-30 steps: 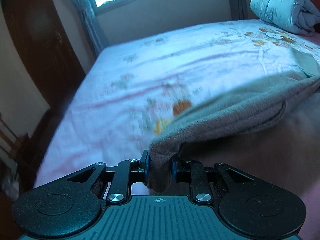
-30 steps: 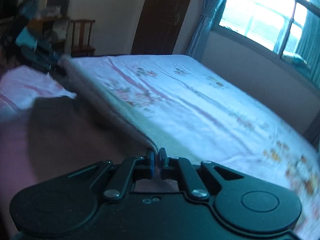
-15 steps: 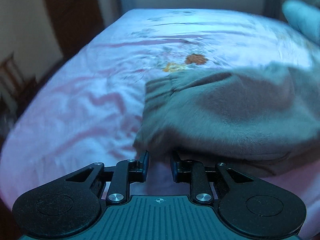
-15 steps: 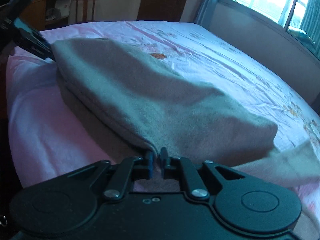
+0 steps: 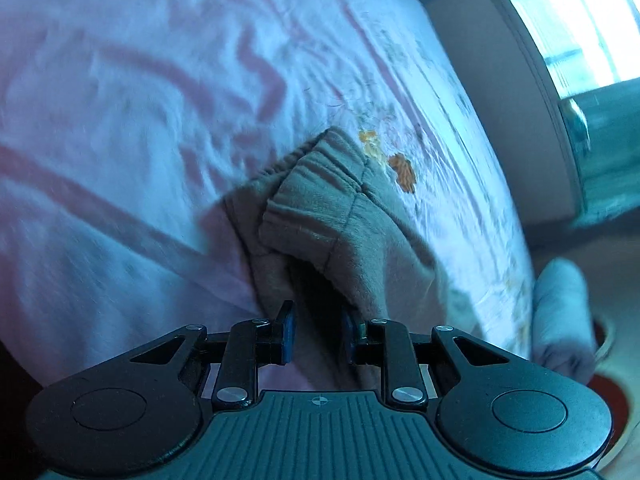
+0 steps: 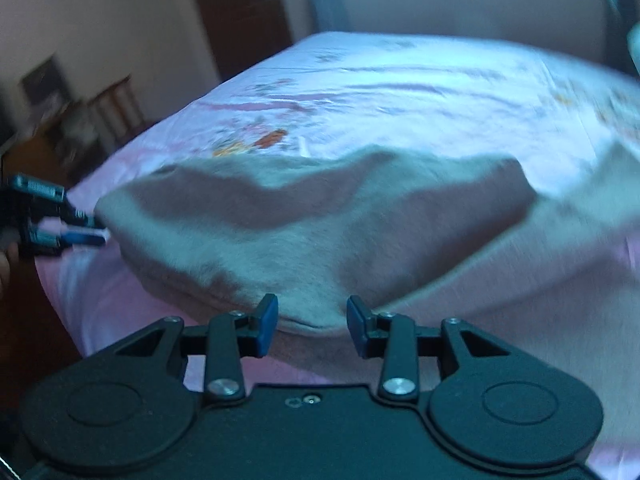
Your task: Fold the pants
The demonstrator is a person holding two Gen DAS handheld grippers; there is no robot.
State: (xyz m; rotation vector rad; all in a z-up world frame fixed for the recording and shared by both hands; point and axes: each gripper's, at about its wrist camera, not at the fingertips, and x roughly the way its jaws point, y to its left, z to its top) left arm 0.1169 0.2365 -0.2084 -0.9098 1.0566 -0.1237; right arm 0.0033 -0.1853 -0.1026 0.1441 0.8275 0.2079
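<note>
While both grippers gape, pants [image 6: 320,240] lie between their jaws.

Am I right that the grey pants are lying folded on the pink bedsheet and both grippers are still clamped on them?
Not quite. The pants do lie folded on the bedsheet, but the right wrist view shows the right gripper open, and the left gripper open too.

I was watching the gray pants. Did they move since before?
Yes. The gray pants dropped from hanging above the bed sheet to lying folded on it.
</note>
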